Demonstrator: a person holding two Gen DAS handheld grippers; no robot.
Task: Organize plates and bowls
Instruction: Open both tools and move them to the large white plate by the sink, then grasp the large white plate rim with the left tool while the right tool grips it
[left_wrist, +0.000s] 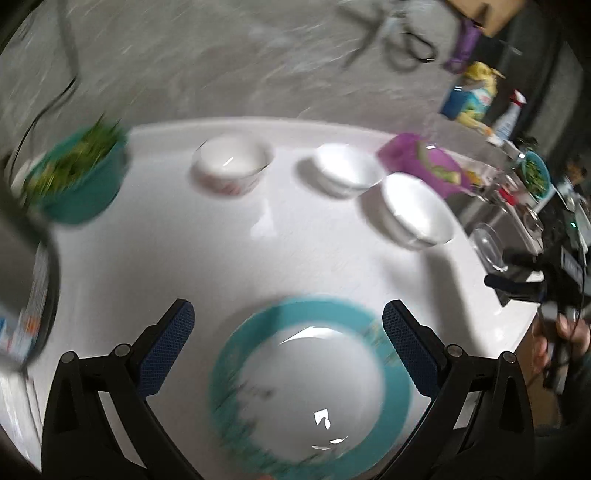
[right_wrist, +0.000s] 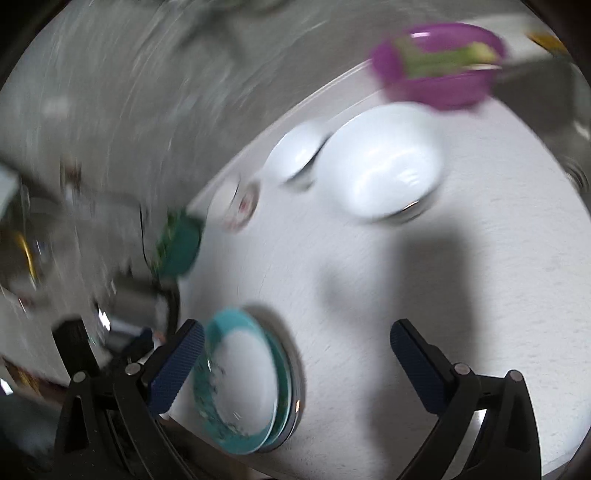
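Teal-rimmed plate (left_wrist: 310, 387) before three white bowls (left_wrist: 345, 170)

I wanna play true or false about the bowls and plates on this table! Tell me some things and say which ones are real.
1. Both grippers are open and hold nothing. True: the left gripper and the right gripper have their jaws spread wide.
2. Three white bowls stand on the white table. True: one, another and a third.
3. The teal-rimmed plate is red. False: its rim is teal and its middle is white.
4. The purple bowl is empty. False: something green lies in it.
5. The teal bowl sits on top of the plate. False: it stands apart, by the table's far left edge.
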